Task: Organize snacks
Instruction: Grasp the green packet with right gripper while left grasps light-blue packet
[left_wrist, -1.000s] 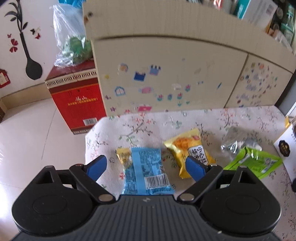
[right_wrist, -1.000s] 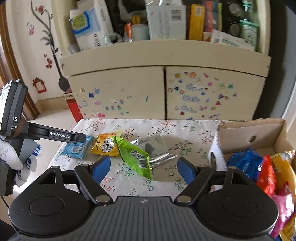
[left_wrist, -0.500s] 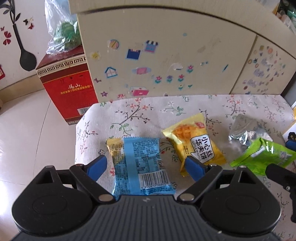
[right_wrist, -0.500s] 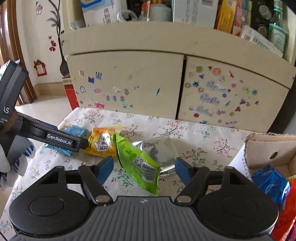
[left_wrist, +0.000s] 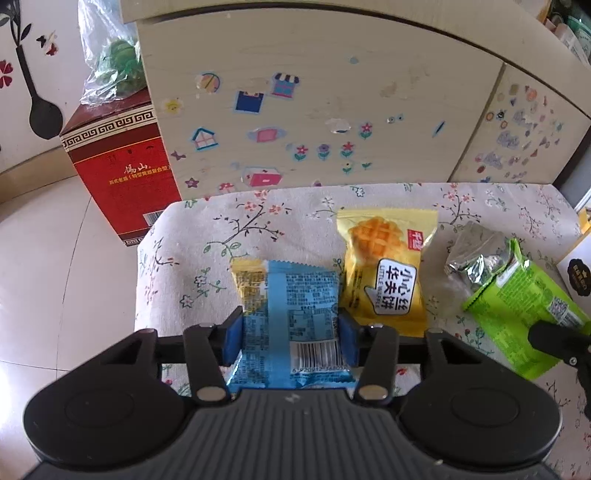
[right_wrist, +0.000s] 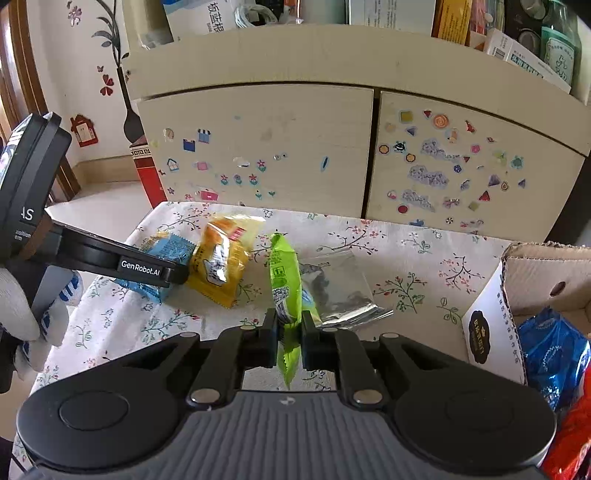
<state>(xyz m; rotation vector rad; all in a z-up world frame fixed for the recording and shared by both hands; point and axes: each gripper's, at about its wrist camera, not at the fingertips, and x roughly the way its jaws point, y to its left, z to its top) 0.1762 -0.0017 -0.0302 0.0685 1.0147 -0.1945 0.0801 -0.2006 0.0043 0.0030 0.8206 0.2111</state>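
On the floral tablecloth (left_wrist: 236, 225) lies a blue snack packet (left_wrist: 295, 295). My left gripper (left_wrist: 291, 332) has its jaws closing on it, both blue pads pressing its long sides. A yellow waffle packet (left_wrist: 384, 273) lies just right of it. The green snack packet (right_wrist: 282, 273) stands on edge, pinched thin in my right gripper (right_wrist: 289, 328), which is shut on its near end. A silver foil packet (right_wrist: 340, 288) lies flat against the green one's right side. In the right wrist view the left gripper (right_wrist: 147, 266) covers part of the blue packet (right_wrist: 166, 251).
A cardboard box (right_wrist: 517, 280) at the table's right end holds blue and red snack bags (right_wrist: 550, 350). A stickered cabinet (left_wrist: 332, 110) stands close behind the table. A red carton (left_wrist: 122, 162) sits on the floor at left. A gloved hand (right_wrist: 22, 314) holds the left gripper.
Both grippers sank toward the table and closed. The left one now clamps the blue packet; the right one squeezed the flat green packet up onto its edge.
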